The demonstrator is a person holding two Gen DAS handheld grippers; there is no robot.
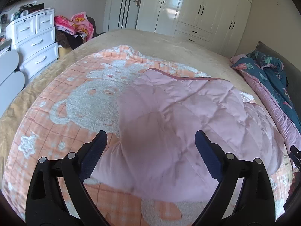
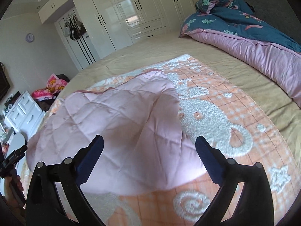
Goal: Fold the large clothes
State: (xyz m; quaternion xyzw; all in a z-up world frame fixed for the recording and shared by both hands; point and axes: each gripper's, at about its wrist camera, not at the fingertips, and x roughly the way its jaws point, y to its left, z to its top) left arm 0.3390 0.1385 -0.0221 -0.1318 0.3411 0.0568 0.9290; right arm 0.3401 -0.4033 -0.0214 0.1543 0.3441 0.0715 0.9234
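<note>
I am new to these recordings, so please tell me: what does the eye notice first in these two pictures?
First, the pale pink quilt, lying rumpled on the orange and white blanket in the middle of the bed. The left gripper and the right gripper both stand open just before it, holding nothing. A dark blue floral duvet is heaped at the bed's far side.

Both wrist cameras look down close over the bed (image 1: pixel 169 37), sharing the pink quilt (image 1: pixel 178 116) and the wardrobe (image 2: pixel 122 9) behind.

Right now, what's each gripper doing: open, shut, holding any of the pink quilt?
Left gripper: open, holding nothing; pink quilt lies loose between its fingers.
Right gripper: open, holding nothing; quilt beneath.
</note>
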